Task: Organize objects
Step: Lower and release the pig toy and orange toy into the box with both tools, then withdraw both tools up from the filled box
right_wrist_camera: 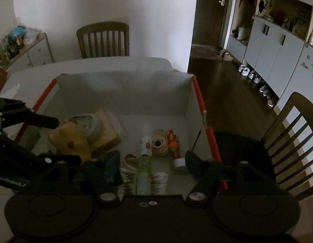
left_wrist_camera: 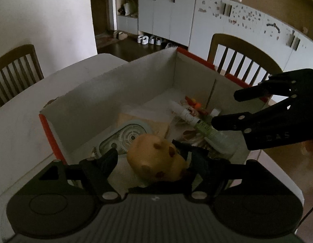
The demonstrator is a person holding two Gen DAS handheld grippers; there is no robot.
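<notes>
Left tool [right_wrist_camera: 57, 141] side reads "enRobot"; tube [right_wrist_camera: 144, 162] print is illegible.

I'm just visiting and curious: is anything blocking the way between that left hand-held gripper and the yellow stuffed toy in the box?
Nothing visible does. The yellow stuffed toy lies in the box right between the open fingers of the left hand-held gripper, with no other object in front of it. The pads do not look pressed on it.

Matt cardboard box [right_wrist_camera: 124, 93], wood chairs [right_wrist_camera: 103, 38].
</notes>
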